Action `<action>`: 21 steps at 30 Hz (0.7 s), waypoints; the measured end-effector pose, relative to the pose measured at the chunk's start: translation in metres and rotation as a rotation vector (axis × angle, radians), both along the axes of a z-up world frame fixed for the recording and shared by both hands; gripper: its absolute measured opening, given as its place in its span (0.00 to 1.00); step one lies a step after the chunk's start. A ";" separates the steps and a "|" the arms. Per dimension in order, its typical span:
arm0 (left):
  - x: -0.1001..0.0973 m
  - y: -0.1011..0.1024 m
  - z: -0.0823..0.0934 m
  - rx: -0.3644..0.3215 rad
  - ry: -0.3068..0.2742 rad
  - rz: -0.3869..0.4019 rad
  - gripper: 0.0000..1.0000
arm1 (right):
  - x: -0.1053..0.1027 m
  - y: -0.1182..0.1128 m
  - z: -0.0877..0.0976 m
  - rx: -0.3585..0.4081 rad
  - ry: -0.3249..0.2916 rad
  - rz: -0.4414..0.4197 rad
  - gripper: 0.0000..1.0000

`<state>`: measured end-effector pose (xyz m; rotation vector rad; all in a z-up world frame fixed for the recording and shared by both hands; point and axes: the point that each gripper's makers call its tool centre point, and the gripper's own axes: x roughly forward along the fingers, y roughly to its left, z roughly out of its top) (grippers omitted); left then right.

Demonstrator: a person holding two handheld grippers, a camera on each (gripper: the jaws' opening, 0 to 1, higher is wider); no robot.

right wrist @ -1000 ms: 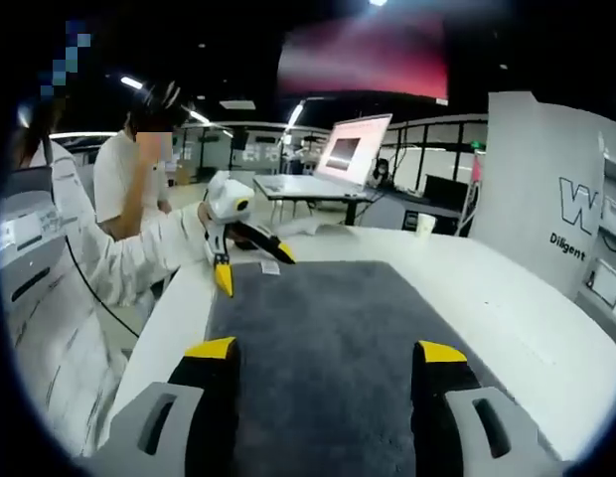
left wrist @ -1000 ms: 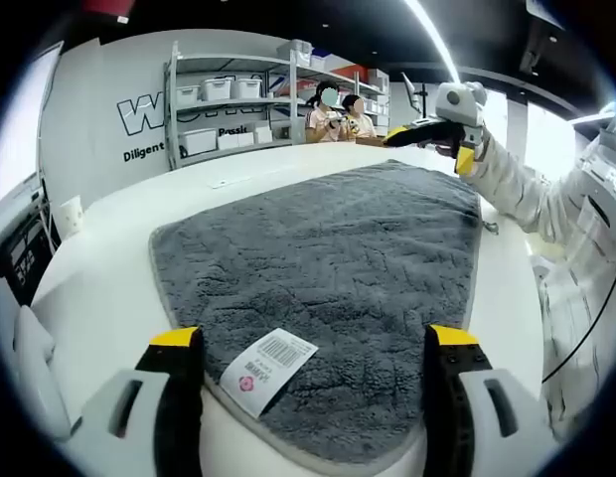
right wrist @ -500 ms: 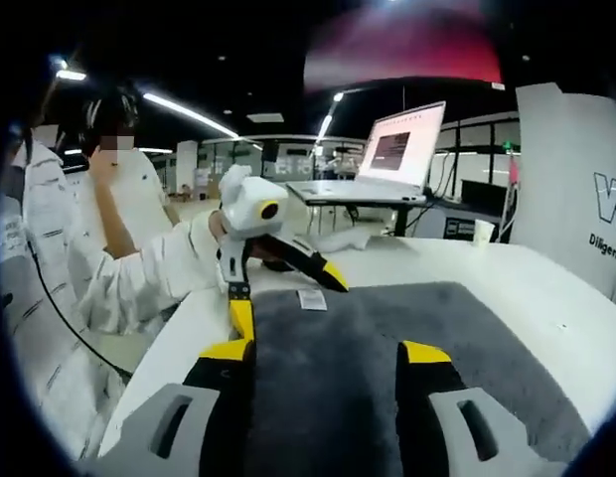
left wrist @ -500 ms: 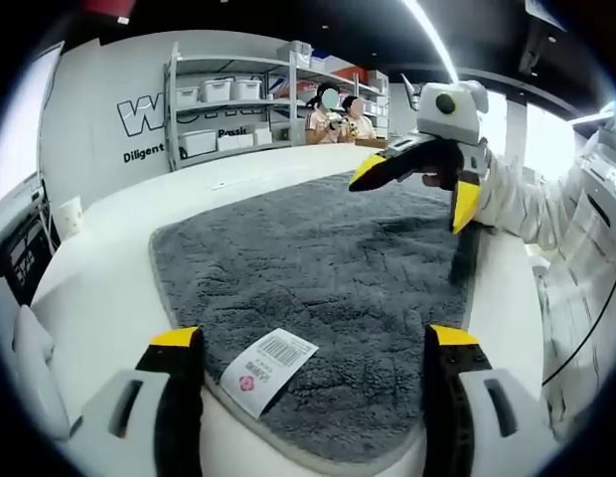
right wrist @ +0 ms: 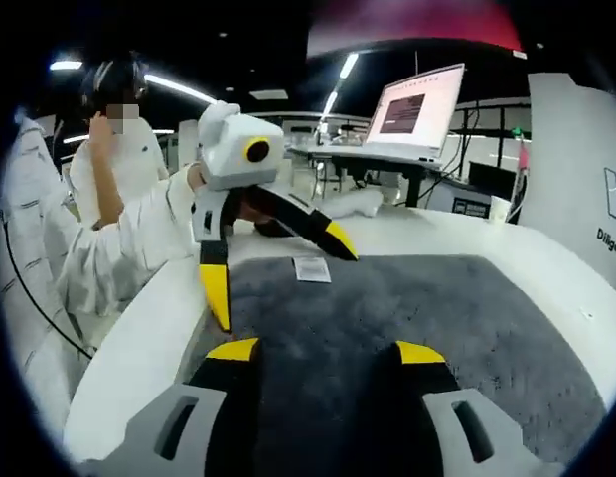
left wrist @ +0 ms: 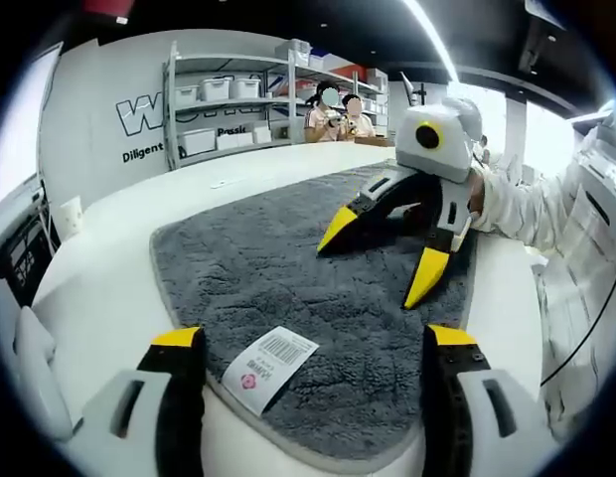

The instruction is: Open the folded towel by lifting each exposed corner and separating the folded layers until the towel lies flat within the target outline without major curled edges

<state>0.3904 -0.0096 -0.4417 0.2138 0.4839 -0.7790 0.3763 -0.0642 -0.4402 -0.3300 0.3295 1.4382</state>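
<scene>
Two grippers in play, and both have their jaws spread wide with nothing between them. In the left gripper view the left gripper (left wrist: 314, 348) sits low at the near edge of the grey towel (left wrist: 288, 268), its yellow-tipped jaws straddling that edge; I can't tell whether they touch the cloth. The right gripper (left wrist: 380, 256) comes in from the right of that view, white body, black jaws splayed, yellow tips pointing down at the towel; one tip looks on or just above the pile, the other close to the towel's far side edge. Contact is hard to call.

From the right gripper view, the right gripper (right wrist: 326, 351) frames the towel (right wrist: 417, 308) from the opposite end, and the left gripper (right wrist: 276, 266) shows across the cloth, one jaw hanging by the towel's edge, the other reaching over it.

The towel lies spread on the white table (left wrist: 99, 268), looking mostly flat.

Writing: a white label (left wrist: 269, 369) at the towel's near edge carries a barcode and a round red mark, too small to read. The same label (right wrist: 312, 268) shows in the other view. The wall (left wrist: 109, 119) has big letters starting "W" and a line beginning "Diligent". A laptop (right wrist: 412, 104) screen's text is illegible.

Compared with half a second ago, the right gripper has dropped from above the towel's far end down toward its middle. The towel and label look unmoved.
</scene>
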 end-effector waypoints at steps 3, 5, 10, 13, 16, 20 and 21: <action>0.000 0.000 0.000 0.003 0.003 -0.003 0.89 | 0.001 -0.001 0.000 0.015 0.006 -0.003 0.46; 0.001 0.000 0.000 0.007 0.006 -0.005 0.88 | 0.001 -0.001 0.000 0.017 0.005 0.000 0.46; 0.000 0.001 0.002 0.018 0.009 -0.015 0.86 | 0.001 -0.001 0.001 0.018 0.005 0.002 0.46; 0.000 0.002 0.004 0.019 0.006 -0.021 0.84 | 0.001 -0.001 0.000 0.017 0.004 0.003 0.46; 0.000 0.003 0.002 0.013 0.011 -0.024 0.84 | 0.000 -0.002 0.000 0.012 0.001 0.013 0.46; 0.000 0.003 0.001 0.004 0.010 -0.020 0.84 | 0.000 -0.003 0.000 0.004 0.004 0.023 0.47; 0.000 0.003 0.001 0.004 0.010 -0.017 0.84 | 0.000 -0.003 0.000 0.002 0.003 0.025 0.47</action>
